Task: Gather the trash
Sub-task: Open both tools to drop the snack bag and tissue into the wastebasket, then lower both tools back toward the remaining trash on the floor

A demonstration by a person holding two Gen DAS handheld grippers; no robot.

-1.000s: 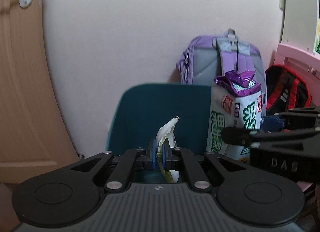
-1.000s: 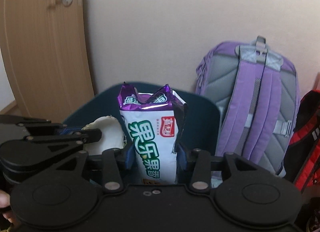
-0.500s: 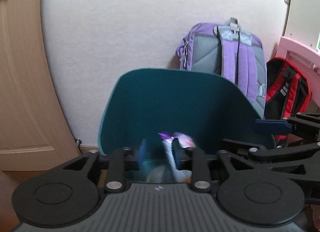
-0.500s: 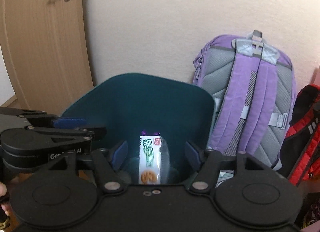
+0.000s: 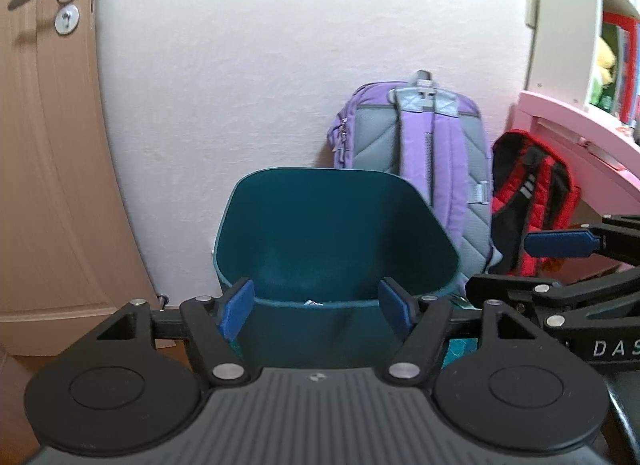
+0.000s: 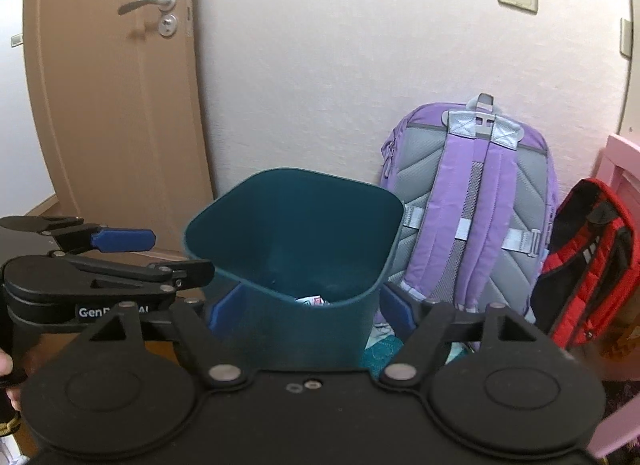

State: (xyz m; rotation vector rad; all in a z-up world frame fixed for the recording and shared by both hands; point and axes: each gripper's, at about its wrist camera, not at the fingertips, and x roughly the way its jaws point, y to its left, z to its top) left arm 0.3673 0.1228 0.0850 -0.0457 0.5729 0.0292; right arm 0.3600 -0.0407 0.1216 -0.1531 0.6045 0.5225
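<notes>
The step in hand is the end of a drop-off: both tongs stand over the teal bin [image 5: 332,233] with nothing between their pads. The left gripper [image 5: 318,305] has its blue pads spread wide, one to each side of the bin's near rim as seen from its own camera; its jaws have just been opening, and no item is between them. The right gripper [image 6: 308,311] is likewise spread, its jaws also just opened, with only the bin's near wall showing in the gap. The task's things, the pieces of trash, now lie inside the bin: a scrap of the snack packet [image 6: 310,300] shows just above the near rim in the right wrist view, and a small white fragment [image 5: 313,303] shows at the same place in the left wrist view; the rest of the bin's contents is hidden by its wall. The bin stands on the floor against the wall, just beside a purple backpack [image 6: 476,217], with a red backpack [image 6: 588,265] further right and a wooden door [image 6: 108,105] to the left. Judged from this state, the deposit is done. The next move calls for keeping both grippers spread, turning away from the bin, and locating any remaining trash, none of which is visible here.
</notes>
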